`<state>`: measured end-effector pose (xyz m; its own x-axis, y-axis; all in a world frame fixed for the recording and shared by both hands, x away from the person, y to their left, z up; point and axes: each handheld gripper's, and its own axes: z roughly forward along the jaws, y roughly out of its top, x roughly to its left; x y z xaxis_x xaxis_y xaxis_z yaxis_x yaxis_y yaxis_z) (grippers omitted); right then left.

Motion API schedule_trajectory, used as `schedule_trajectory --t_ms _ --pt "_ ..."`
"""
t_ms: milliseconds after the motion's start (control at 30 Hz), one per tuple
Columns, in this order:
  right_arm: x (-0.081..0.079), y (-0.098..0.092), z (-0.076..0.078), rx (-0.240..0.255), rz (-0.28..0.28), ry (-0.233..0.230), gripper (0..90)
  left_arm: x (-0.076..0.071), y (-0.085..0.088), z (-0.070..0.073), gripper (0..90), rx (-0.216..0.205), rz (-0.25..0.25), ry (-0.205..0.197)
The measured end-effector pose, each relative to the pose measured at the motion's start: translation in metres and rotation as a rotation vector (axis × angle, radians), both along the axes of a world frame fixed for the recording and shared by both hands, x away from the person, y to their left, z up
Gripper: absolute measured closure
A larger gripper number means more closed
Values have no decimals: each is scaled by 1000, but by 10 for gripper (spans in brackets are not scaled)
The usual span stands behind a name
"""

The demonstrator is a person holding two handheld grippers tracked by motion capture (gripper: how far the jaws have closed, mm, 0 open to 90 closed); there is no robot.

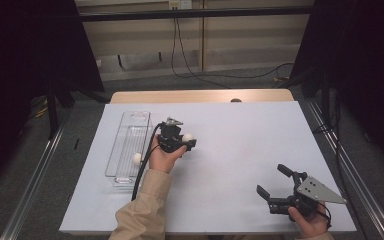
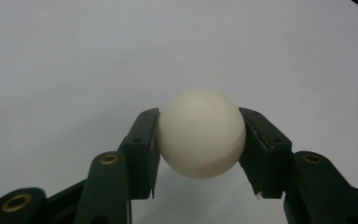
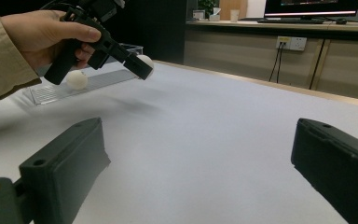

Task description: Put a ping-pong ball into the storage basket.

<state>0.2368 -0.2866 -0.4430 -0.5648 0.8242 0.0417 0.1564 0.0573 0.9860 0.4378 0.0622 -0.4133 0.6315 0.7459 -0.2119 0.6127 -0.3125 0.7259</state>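
At the nine-o'clock side of the white table [image 1: 240, 150], just right of the clear plastic tray [image 1: 130, 145], the left gripper [image 1: 184, 141] is clamped on a white ball [image 1: 187, 137]. Its own camera shows that ball [image 2: 200, 133] squeezed between the two black pads, one at three o'clock and one at nine o'clock of it, held above the bare tabletop. Down at the five-o'clock corner, the right gripper [image 1: 275, 182] rests in the person's hand with its jaws spread wide apart and nothing between them.

The likely job is moving balls between table and tray, and the risks follow from the ball's shape. It is smooth and round, and the pads appear to meet it only along narrow strips at its widest part. A small slackening of the squeeze, or a quick swing of the hand, could let it squirt out, and from that height it would probably bounce and roll off the table's edge. Letting go too high above the tray could send it hopping back over the shallow wall, or knocking into the ball already there.

Counted: two white balls, one gripped and a second ball [image 1: 137, 158] at the tray's near end beside the person's wrist; one tray; two grippers; one table.
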Motion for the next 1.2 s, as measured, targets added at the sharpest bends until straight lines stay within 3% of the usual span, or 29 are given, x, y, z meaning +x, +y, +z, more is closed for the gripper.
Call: schedule_trajectory --t_ms 400,1200 --pt "0 1 0 2 1 -2 24 -2 8 8 510 6 8 -1" --pt "0 1 0 1 2 -3 24 -3 25 19 510 -26 28 15"
